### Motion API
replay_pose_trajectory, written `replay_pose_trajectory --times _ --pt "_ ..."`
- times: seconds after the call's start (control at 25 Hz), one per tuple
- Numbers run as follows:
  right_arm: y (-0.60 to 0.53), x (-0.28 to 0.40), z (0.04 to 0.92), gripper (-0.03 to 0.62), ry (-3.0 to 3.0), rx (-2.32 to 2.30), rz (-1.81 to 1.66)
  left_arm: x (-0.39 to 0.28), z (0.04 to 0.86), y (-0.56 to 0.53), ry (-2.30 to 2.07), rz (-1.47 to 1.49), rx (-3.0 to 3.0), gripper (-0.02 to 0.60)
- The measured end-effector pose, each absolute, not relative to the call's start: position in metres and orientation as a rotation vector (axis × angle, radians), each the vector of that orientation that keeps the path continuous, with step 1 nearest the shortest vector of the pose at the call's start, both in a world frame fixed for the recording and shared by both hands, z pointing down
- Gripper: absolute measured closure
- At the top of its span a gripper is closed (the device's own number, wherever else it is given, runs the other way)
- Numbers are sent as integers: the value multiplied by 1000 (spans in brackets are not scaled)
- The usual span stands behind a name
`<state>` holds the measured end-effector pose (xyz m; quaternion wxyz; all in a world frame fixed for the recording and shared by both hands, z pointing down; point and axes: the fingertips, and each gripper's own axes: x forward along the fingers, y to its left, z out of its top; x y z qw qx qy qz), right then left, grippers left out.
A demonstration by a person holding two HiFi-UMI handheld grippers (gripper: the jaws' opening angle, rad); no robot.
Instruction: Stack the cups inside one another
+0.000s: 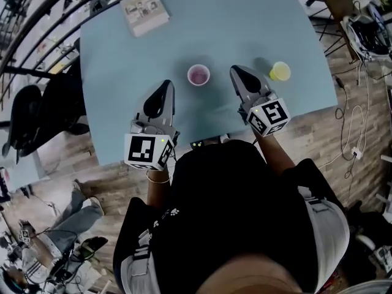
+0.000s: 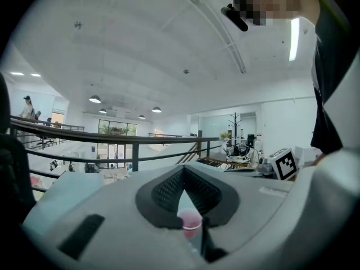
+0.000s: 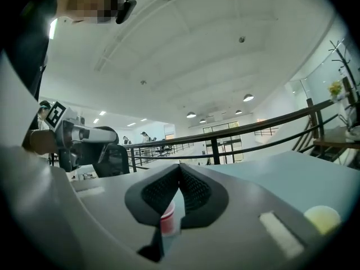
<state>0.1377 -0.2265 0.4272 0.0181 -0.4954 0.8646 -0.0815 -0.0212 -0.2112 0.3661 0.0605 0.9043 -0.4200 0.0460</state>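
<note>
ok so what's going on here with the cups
A person holds a claw in each hand over a light blue table. The left claw and the right claw are both shut and empty. A small pink plastic cup stands upright between the two claws. A small yellow plastic cup stands apart, beyond the right claw. The cups are not stacked yet.

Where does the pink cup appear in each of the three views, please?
Head view: the pink cup stands mid-picture on the blue table.
Left gripper view: low centre, seen past the jaws.
Right gripper view: low, slightly left of centre, seen past the jaws.
Shared landmark: the blue table under it.
</note>
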Motion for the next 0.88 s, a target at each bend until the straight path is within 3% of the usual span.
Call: replay_pose_trajectory --times 0.44,0.88 --pt "-200 235 436 582 2473 -1927 -209 40 372 -219 -1022 158 2830 597" --pt "-189 335 466 471 2329 -2212 -279 73 370 -219 -989 231 2857 597"
